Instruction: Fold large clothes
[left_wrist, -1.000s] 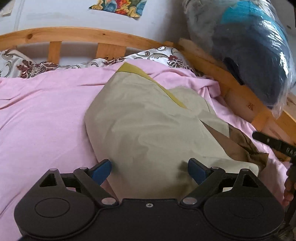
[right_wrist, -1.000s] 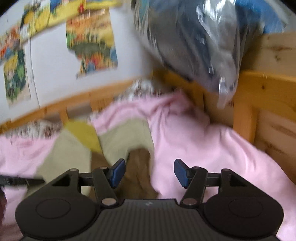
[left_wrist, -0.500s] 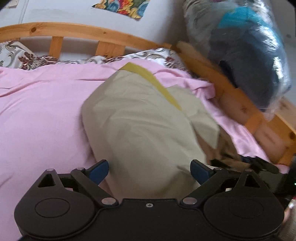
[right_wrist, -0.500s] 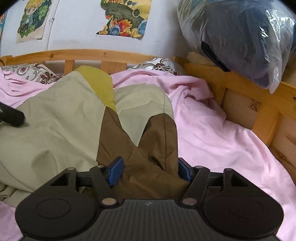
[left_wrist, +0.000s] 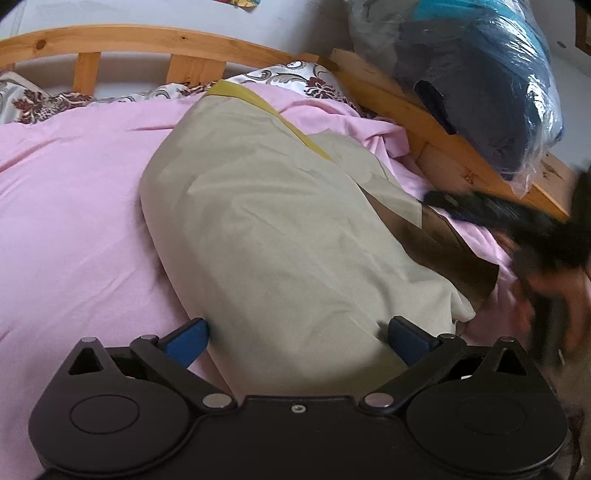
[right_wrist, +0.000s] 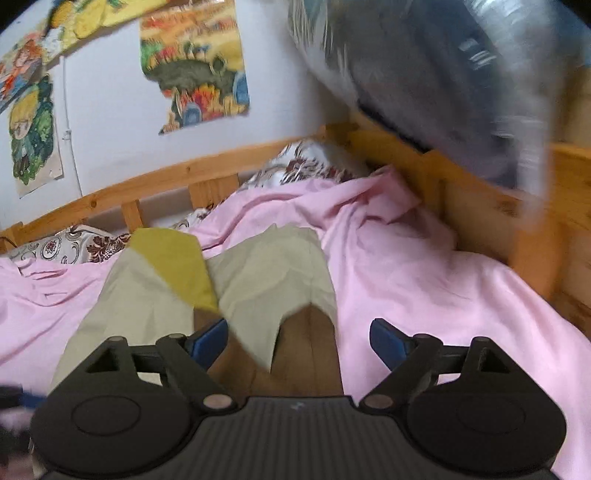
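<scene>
pink bedsheet (left_wrist: 74, 221) bears folded khaki garment (left_wrist: 277, 240); plastic bag (left_wrist: 480, 74) holds dark bedding.

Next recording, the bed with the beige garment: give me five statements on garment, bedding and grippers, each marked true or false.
1. The beige garment lies on a pink sheet. True.
2. The left gripper is clamped shut on the sheet. False: its blue fingers stand wide apart on either side of the garment's near end.
3. A plastic-wrapped bundle rests on the wooden bed frame. True.
4. The garment is one colour throughout. False: it has a yellow panel and brown parts.
5. The right gripper holds the brown part pinched. False: its fingers are spread, having just been opening, and do not press on the cloth.
</scene>
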